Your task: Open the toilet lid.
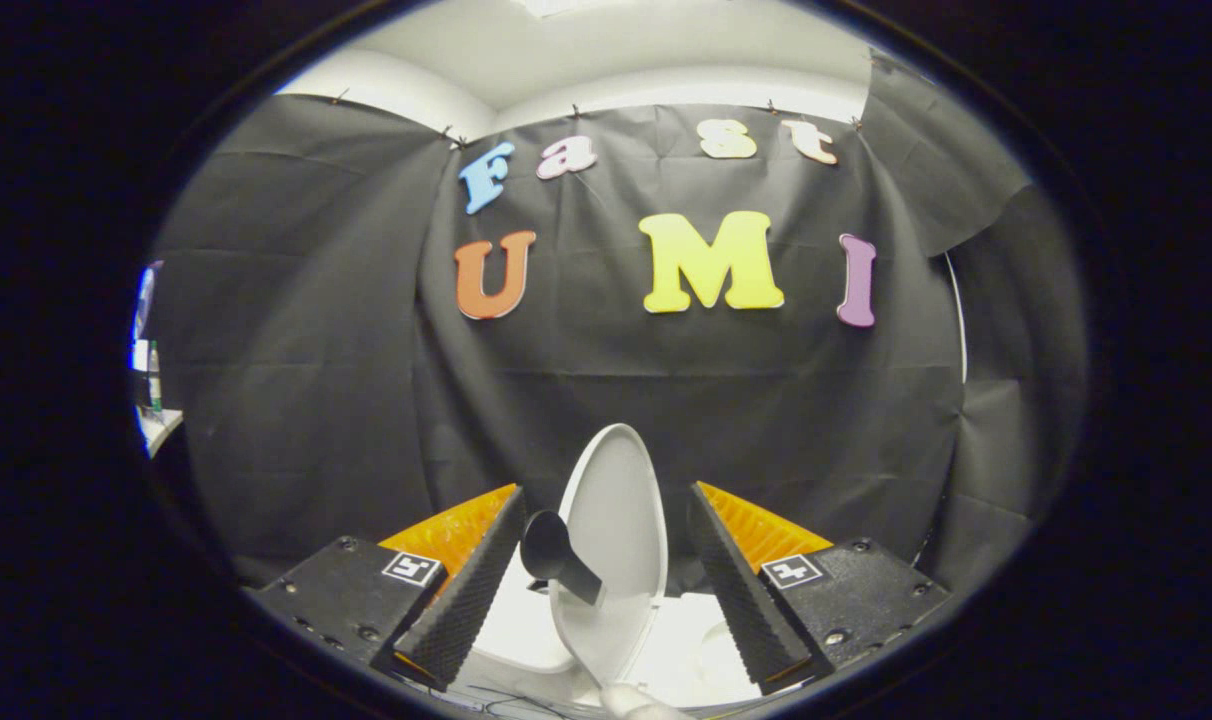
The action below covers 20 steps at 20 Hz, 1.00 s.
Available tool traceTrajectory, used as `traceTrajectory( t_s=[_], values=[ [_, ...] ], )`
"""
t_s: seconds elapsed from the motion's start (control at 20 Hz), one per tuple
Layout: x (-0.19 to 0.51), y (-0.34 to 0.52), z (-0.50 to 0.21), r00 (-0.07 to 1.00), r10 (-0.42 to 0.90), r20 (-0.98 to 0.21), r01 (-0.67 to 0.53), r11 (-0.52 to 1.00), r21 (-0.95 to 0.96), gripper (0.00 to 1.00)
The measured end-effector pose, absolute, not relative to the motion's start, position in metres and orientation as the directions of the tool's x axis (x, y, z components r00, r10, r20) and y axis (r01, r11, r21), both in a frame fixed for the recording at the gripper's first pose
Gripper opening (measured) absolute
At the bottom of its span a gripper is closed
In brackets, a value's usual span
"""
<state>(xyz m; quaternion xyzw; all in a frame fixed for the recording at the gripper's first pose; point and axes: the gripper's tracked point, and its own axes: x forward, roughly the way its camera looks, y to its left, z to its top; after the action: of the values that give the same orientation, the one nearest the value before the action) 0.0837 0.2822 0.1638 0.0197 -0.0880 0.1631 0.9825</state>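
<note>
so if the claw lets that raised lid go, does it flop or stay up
The lid looks like a rigid shell that holds its oval shape, so it probably won't flop. It stands nearly upright, so a light push may tip it shut. Its glossy surface looks slippery. The claw is open, fingers either side, not pressing.

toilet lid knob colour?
Black: the knob sticks out of the raised white toilet lid, between the open gripper fingers. Gripper view.

White toilet (526,640) below tongs (606,580) carries raised lid (621,520), upright between parted fingers.
</note>
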Motion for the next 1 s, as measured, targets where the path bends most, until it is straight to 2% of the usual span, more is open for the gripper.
traceTrajectory(
  t_s=[0.05,0.25,0.45,0.65,0.8,1.0],
  values=[
    [0.078,0.265,0.162,0.937,0.294,0.188,-0.304,0.952,0.03,1.0],
    [0.059,0.229,0.171,0.921,0.313,0.233,-0.348,0.929,0.128,1.0],
    [0.048,0.161,0.164,0.941,0.212,0.262,-0.259,0.952,0.161,1.0],
    [0.052,0.083,0.109,0.978,0.08,0.191,-0.11,0.982,0.151,1.0],
    [0.054,0.043,0.072,0.992,0.025,0.122,-0.043,0.988,0.146,1.0],
    [0.053,0.003,0.037,0.994,-0.05,0.093,0.039,0.992,0.123,1.0]
  ],
)
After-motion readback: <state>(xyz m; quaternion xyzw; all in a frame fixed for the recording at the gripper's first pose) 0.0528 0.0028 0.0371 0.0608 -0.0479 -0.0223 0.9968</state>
